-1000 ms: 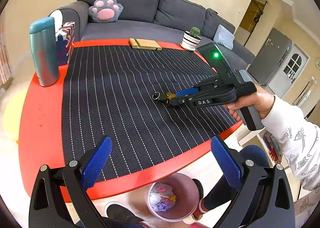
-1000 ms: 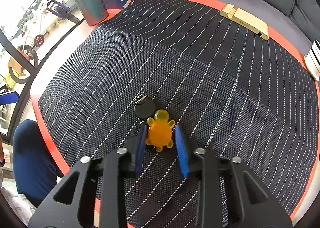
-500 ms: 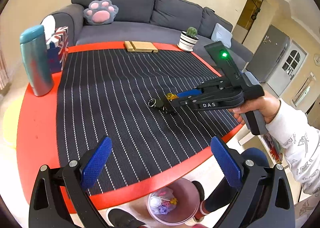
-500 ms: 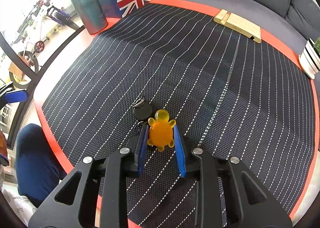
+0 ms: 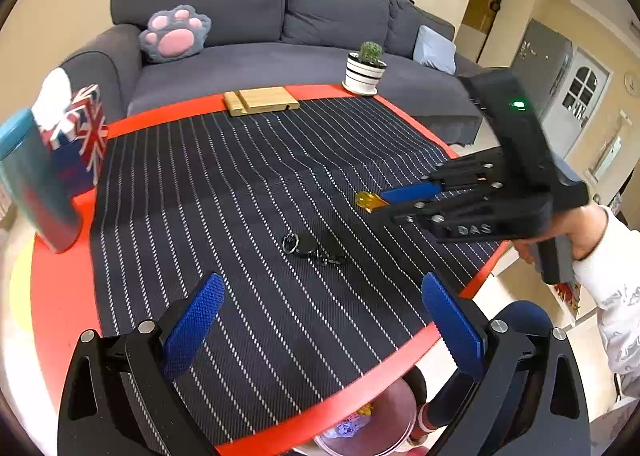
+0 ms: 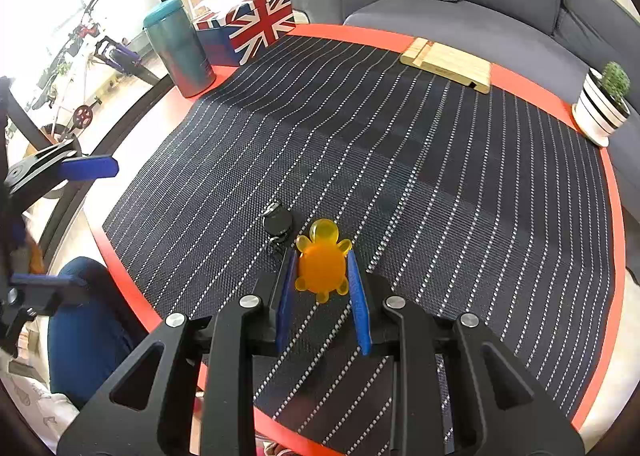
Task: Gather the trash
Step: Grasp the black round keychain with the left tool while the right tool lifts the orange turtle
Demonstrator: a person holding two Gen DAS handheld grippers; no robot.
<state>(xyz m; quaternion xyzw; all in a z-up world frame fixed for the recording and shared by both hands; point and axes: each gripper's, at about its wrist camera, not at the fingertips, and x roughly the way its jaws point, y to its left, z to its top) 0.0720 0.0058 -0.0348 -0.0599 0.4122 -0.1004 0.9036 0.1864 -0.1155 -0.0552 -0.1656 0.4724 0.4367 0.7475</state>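
Behind my table runs a dark grey fabric sofa [image 5: 248,16] with a plush paw-shaped cushion [image 5: 175,34] in grey and pink propped at its arm. My work surface is a round red table [image 5: 60,296], most of it covered by a woven black mat [image 6: 400,160] with thin white dotted stripes and a coarse mesh texture.

My right gripper [image 6: 322,268] has its blue ribbed pads pinching an orange translucent turtle toy [image 6: 322,262], rubbery-looking, with a rounded shell, stubby legs and a head poking forward past the fingertips. From my left wrist view I see the turtle as a small amber tip [image 5: 366,200] at the end of the right gripper's black fingers, lifted clear of the mat. Just beyond it on the mat lies a small black key fob [image 6: 277,222] with a metal ring, flat on the weave and apart from the pads.

My left gripper [image 5: 320,320] hangs over the near edge of the table with its jaws spread wide and nothing between them; its blue pads are knurled.

At the far rim sit a flat pale wooden stand [image 5: 260,101], a small cactus in a striped white pot [image 5: 365,70], a tissue box [image 6: 250,26] printed with a Union Jack and a tall teal tumbler [image 6: 178,44] with a smooth cylindrical body. Below the near edge, a round pink bin [image 5: 376,420] holds some small colourful bits.
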